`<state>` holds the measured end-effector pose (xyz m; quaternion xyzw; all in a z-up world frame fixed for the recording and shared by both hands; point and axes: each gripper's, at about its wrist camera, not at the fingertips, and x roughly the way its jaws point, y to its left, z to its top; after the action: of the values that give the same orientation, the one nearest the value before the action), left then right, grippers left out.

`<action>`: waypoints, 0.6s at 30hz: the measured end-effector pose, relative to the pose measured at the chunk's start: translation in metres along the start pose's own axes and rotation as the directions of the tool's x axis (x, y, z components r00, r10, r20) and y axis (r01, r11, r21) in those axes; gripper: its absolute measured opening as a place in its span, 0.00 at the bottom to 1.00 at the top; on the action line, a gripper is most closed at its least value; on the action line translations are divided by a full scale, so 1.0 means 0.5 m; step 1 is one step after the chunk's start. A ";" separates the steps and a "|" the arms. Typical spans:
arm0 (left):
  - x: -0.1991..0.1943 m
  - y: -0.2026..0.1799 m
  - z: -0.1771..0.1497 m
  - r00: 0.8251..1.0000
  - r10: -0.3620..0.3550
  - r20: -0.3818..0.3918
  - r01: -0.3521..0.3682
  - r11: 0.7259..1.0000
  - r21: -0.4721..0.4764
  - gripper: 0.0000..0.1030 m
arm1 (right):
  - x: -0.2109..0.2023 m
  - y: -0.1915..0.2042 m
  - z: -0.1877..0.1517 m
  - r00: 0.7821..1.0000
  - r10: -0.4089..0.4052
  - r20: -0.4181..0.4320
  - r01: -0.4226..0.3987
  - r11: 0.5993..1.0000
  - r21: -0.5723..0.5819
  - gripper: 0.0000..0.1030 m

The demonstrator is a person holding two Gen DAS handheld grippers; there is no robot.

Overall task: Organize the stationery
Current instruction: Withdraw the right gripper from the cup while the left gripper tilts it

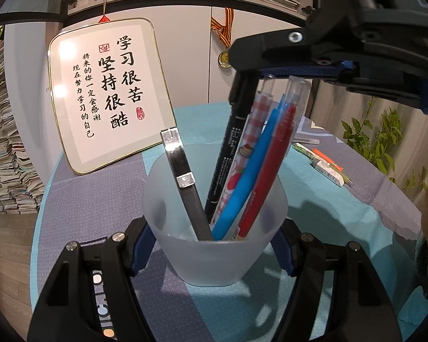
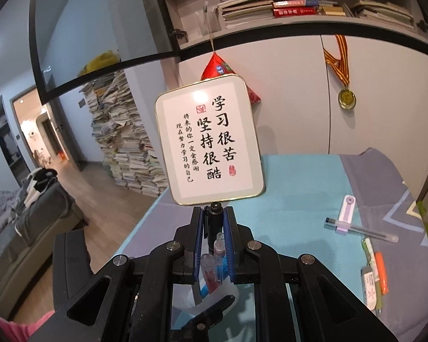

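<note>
Framed calligraphy plaque (image 2: 209, 139) stands centre frame on the table's teal-and-grey cloth (image 2: 296, 188), red tassel ornament (image 2: 217, 67) hanging behind it. Medal (image 2: 346, 98) on striped ribbon hangs upper right on white cabinet door (image 2: 288, 91); shelf of books (image 2: 288, 7) along top. Tall paper stack (image 2: 122, 136) at left, grey sofa (image 2: 22, 213) lower left, green plant (image 1: 382, 136) at right edge.

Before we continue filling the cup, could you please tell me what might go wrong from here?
1. The right tongs grip only the top of the black marker; it could pivot while being lowered.
2. All pens lean to one side of the frosted cup; if the left tongs loosen, it may tip.
3. Pushing down could jam against the blue pen.
</note>
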<state>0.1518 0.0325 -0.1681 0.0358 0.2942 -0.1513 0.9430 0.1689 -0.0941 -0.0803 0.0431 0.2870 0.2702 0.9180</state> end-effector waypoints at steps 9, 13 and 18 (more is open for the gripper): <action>0.001 0.002 -0.001 1.000 0.000 0.000 0.000 1.000 -0.001 0.67 | -0.019 -0.012 -0.008 0.998 0.052 -0.039 -0.050 0.997 0.059 0.14; 0.000 0.001 -0.002 1.000 0.000 -0.001 0.000 1.000 -0.001 0.67 | -0.012 -0.004 -0.012 0.997 0.029 -0.068 -0.027 0.999 0.033 0.14; -0.001 0.002 -0.001 1.000 -0.001 -0.001 0.001 1.000 -0.001 0.67 | -0.027 -0.013 -0.005 0.995 0.067 -0.071 -0.062 0.996 0.067 0.26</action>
<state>0.1516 0.0333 -0.1682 0.0351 0.2950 -0.1517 0.9427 0.1611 -0.1067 -0.0771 0.0721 0.3273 0.2915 0.8959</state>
